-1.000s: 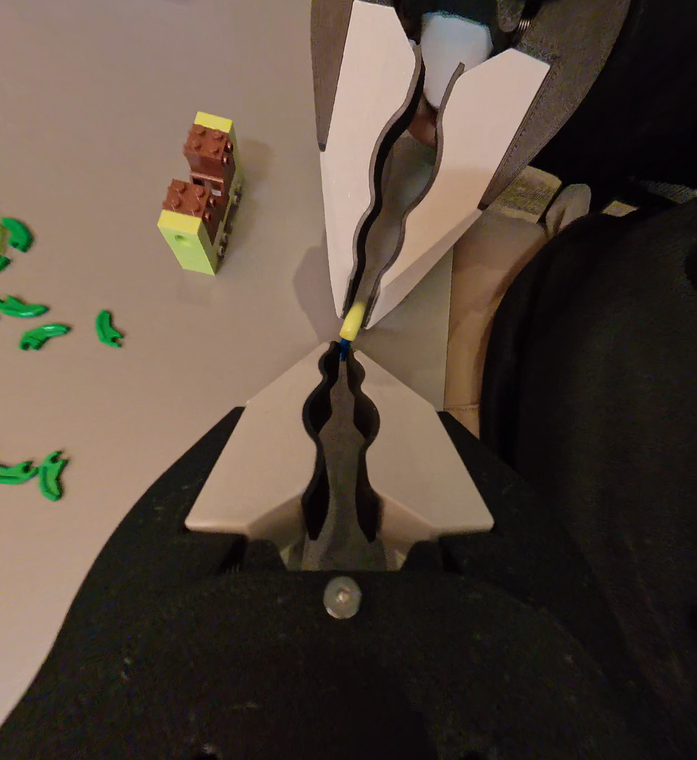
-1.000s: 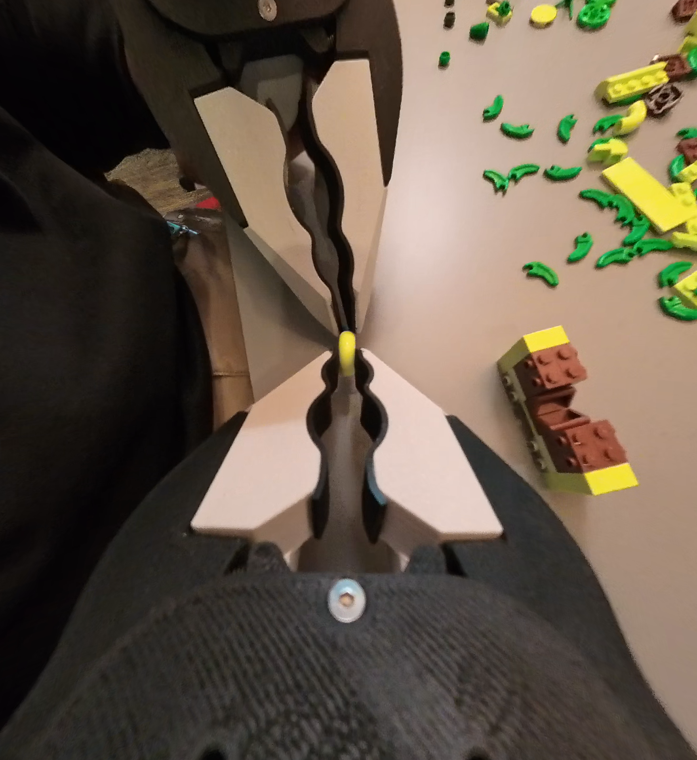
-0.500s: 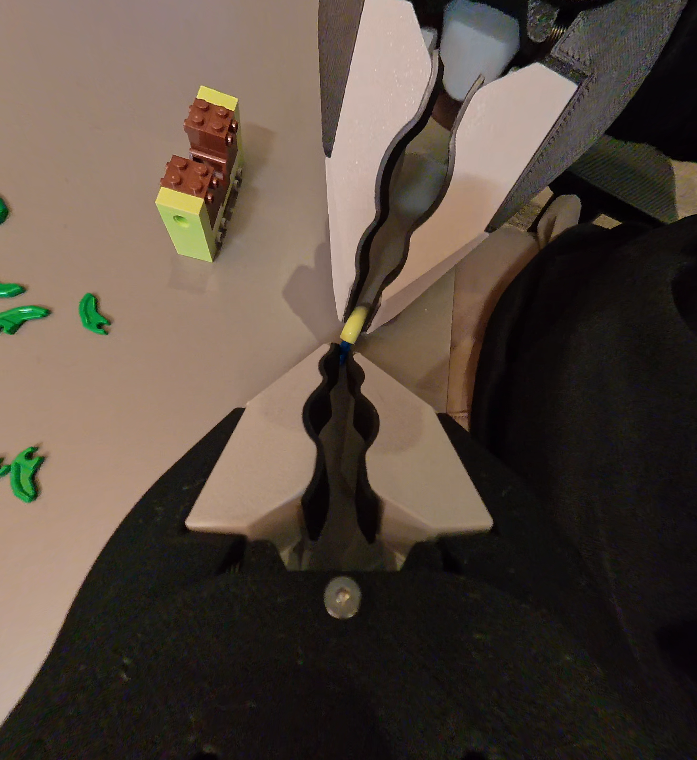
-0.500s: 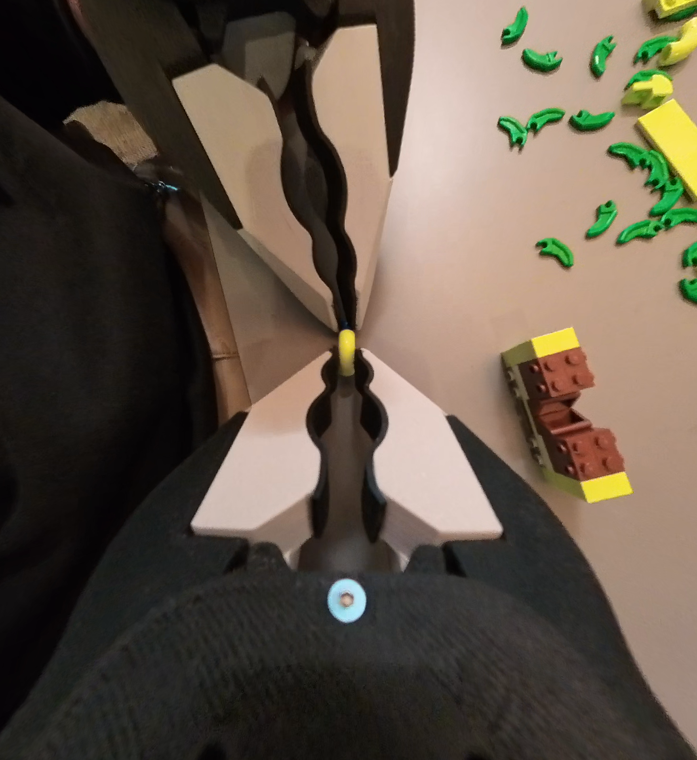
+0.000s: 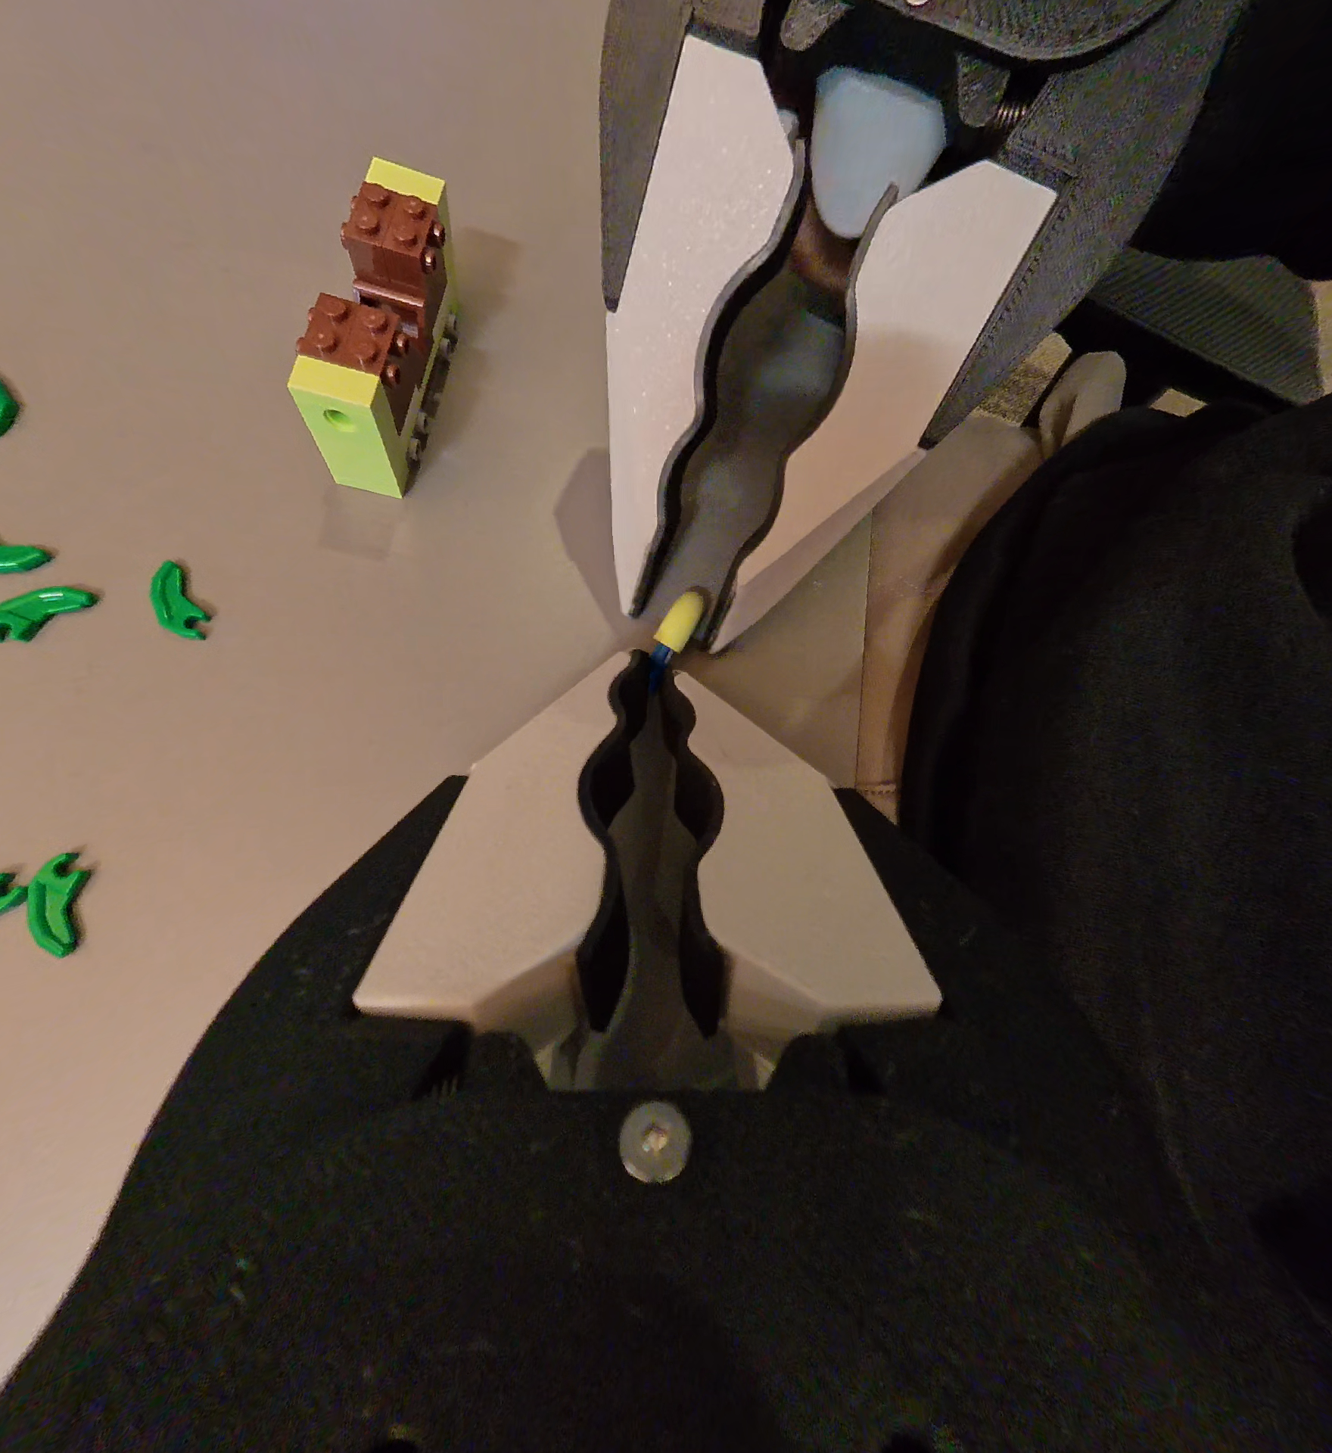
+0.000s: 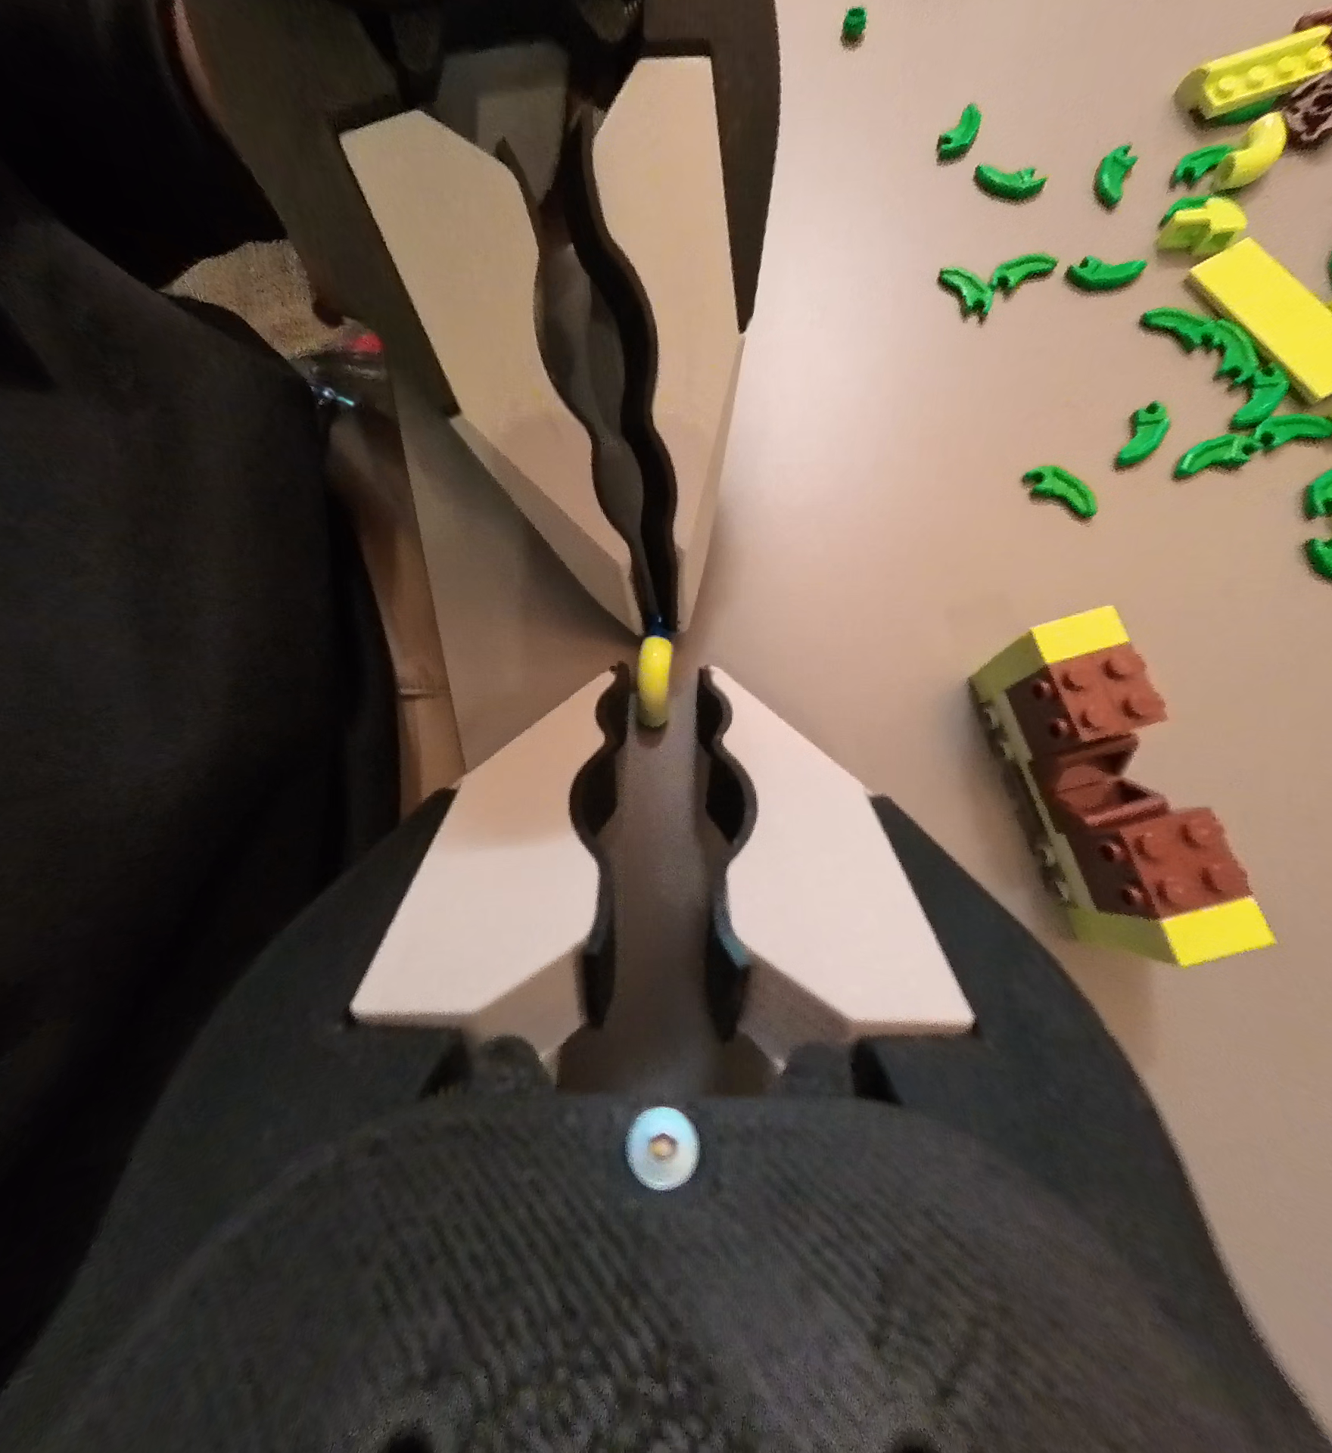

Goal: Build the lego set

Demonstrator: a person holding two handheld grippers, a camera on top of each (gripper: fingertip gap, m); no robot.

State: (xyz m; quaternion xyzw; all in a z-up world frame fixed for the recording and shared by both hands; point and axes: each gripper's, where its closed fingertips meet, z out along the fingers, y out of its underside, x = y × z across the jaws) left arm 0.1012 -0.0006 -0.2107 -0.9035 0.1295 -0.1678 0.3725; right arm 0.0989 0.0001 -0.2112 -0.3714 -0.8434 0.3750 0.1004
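Left gripper (image 5: 656, 682) pinching a thin blue piece (image 5: 656, 668), right gripper (image 6: 656, 692) spread around the yellow piece (image 6: 655, 681) on it, brown-and-lime brick block (image 6: 1111, 794) on the table (image 6: 883, 487) to the right

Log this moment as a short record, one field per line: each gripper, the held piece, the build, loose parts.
left gripper: shut on a thin blue piece, tip to tip with the right
right gripper: jaws slightly apart around the small yellow piece
small yellow piece: joined to the thin blue piece, between both tips
brown and lime block assembly: lying on the table, untouched
green curved pieces: scattered beyond the assembly
yellow plates: among the green pieces
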